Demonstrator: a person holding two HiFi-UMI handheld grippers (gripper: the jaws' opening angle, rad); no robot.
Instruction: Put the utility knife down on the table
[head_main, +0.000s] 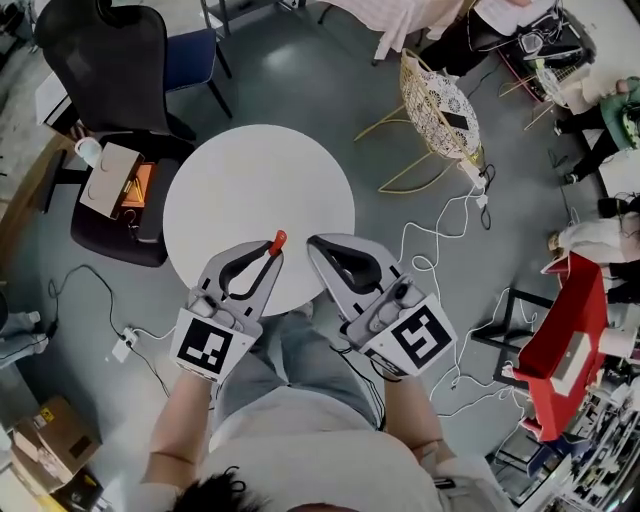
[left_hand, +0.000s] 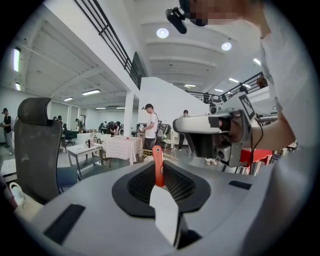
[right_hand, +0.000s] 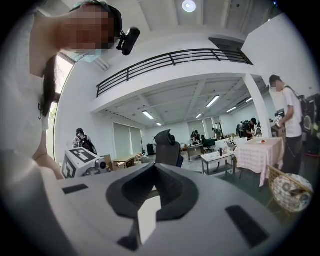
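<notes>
My left gripper (head_main: 268, 254) is shut on a red utility knife (head_main: 277, 241); its tip pokes out past the jaws above the near edge of the round white table (head_main: 258, 195). In the left gripper view the knife (left_hand: 158, 167) stands upright between the black pads, with the left gripper (left_hand: 159, 176) tilted up toward the room. Just to the right, my right gripper (head_main: 320, 246) hovers at the table's near edge, shut with nothing in it. The right gripper view looks past the closed right gripper (right_hand: 155, 186) at the room; the table is hidden there.
A black office chair (head_main: 110, 60) and a dark stool carrying a cardboard box (head_main: 112, 180) stand left of the table. Behind it on the right is a gold wire chair (head_main: 440, 105). White cables (head_main: 440, 235) trail across the floor, and a red cart (head_main: 570, 340) sits far right.
</notes>
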